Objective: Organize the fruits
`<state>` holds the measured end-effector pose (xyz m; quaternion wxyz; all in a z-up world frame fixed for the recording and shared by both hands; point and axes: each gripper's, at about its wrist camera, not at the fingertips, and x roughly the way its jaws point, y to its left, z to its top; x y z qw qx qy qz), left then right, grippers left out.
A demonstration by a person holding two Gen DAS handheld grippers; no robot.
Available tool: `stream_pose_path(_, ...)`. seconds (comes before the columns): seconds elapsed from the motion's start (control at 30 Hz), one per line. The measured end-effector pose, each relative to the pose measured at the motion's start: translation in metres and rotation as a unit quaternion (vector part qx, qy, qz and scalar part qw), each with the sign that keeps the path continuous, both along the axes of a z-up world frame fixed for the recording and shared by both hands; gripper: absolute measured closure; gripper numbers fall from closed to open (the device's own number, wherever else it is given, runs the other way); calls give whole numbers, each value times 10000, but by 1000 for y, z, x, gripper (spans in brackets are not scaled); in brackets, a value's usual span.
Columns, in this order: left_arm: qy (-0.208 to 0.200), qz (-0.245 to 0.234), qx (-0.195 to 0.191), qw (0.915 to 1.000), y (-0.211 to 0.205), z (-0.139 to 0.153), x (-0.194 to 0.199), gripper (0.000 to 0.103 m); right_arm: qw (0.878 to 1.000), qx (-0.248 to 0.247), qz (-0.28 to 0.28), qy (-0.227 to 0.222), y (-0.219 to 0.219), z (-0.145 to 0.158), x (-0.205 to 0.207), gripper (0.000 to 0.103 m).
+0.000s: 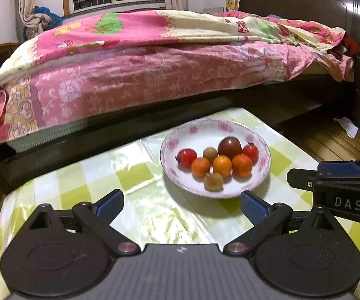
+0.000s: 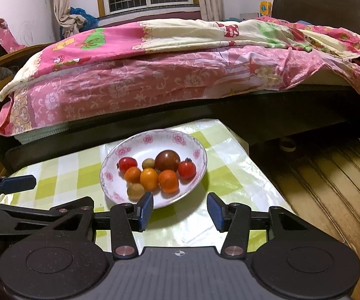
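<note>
**A:** What was found at the back of the scene, and why was the work set where it was?

**B:** A bed [image 1: 169,57] under a pink quilt was seen filling the background. A low table [image 1: 99,175] covered in green-checked plastic was placed just in front of it, presumably so that a flat surface was offered within reach.

**A:** And on the table?

**B:** A floral plate [image 1: 230,130] was set near the far right corner. All the fruit was gathered in it: a dark tomato [image 1: 230,147] at the back, two red tomatoes [image 1: 187,157] at the flanks, three oranges [image 1: 222,165] packed touching in a row, and two brown longans [image 1: 213,181], one in front and one behind. They were likely drawn together by the dished centre, so the sorting was judged finished or nearly so.

**A:** How were the tongs held?

**B:** The left gripper [image 1: 181,206] was held wide open and empty, short of the plate's near rim. The right gripper [image 2: 180,210] was likewise parted, nothing gripped, at the rim. Both were kept low and level, side by side.
</note>
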<state>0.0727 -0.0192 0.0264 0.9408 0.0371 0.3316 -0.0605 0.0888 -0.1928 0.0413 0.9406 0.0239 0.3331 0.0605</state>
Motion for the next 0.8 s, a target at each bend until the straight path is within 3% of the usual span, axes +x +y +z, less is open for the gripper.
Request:
stream_pose_path(0.53, 298, -33, -53, 9995, 3, -8, -49, 0, 9993, -29, -23, 363, 4, -8, -46, 58)
stream_pose_path(0.8, 438, -7, 103, 9990, 4, -15, -70, 0, 9986, -96, -16, 529, 8, -14, -66, 58)
